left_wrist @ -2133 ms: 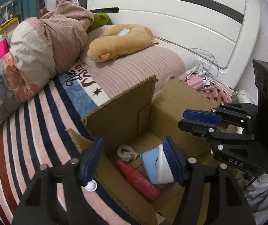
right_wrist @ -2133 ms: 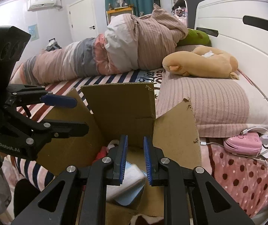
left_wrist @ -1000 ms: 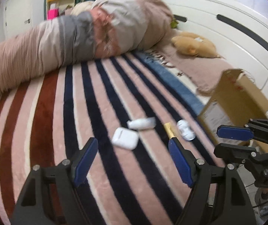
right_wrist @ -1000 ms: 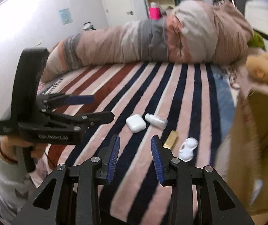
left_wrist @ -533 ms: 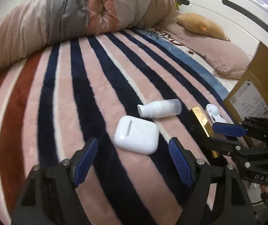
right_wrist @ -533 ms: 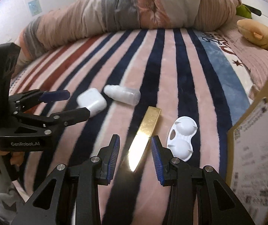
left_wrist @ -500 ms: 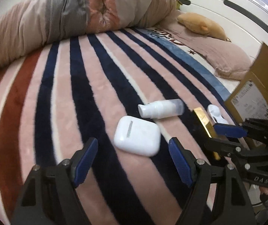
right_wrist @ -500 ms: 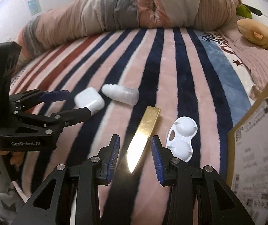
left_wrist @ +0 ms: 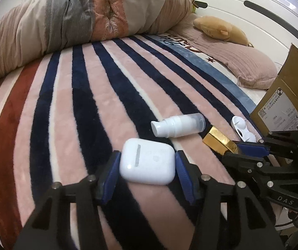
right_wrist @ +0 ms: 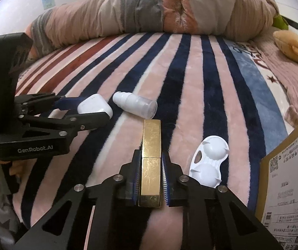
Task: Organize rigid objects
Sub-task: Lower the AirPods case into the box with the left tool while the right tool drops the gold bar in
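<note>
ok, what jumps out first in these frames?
Two grippers, each on its own item on the striped blanket. The right gripper is shut on the gold bar; the left gripper is closing around the white earbud case. Between them lies a small white pump bottle, with a cardboard box at the right edge.

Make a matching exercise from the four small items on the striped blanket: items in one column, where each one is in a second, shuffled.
Items:
1. white earbud case
2. gold bar-shaped case
3. white pump bottle
4. white contact lens case

Places:
A. lying free between the earbud case and the gold case
B. between the left gripper's fingers
C. beside the cardboard box
D. between the right gripper's fingers

Pairs: 1-B, 2-D, 3-A, 4-C
</note>
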Demonstrator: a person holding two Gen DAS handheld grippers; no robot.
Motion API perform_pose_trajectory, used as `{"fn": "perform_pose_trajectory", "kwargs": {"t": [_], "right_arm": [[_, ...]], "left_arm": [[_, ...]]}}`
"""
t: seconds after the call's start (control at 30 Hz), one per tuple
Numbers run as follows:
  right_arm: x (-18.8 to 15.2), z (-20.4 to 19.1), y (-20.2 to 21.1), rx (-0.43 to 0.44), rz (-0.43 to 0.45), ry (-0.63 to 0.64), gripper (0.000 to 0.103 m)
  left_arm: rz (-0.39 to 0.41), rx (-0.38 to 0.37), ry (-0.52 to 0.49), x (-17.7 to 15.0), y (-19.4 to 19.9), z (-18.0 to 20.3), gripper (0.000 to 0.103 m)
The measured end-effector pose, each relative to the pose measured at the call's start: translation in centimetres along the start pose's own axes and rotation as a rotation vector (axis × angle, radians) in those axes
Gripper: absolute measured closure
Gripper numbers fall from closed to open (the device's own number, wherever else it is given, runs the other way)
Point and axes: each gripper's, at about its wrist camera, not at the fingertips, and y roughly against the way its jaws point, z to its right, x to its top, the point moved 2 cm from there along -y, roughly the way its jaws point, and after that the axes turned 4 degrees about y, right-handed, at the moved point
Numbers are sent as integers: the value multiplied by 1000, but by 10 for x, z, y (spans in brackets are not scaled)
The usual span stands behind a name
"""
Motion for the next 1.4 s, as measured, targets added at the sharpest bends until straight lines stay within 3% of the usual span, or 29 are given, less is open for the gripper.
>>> {"fn": "perform_pose_trajectory", "kwargs": {"t": [0.37,0.53,0.73,0.9,1.07,1.4], "right_arm": [[12,-24,39,60,68,41,89],[23,-38,91,88,165,71,89],[21,-39,163,75,287,91,89],[10,-22,212,42,366,86,89],[-6,21,245,-4,406,29,89],[-41,111,262,-105,373,-80,89]], "left_arm": [[39,10,8,-2,53,3,53],[115,31,-24,11,109,23,53],[201,4,-74,23,168,64,53],[239,-38,-133,34,194,112,53],[242,-79,-205,43,200,167,53],[149,-160,-317,65,153,260,53]]}}
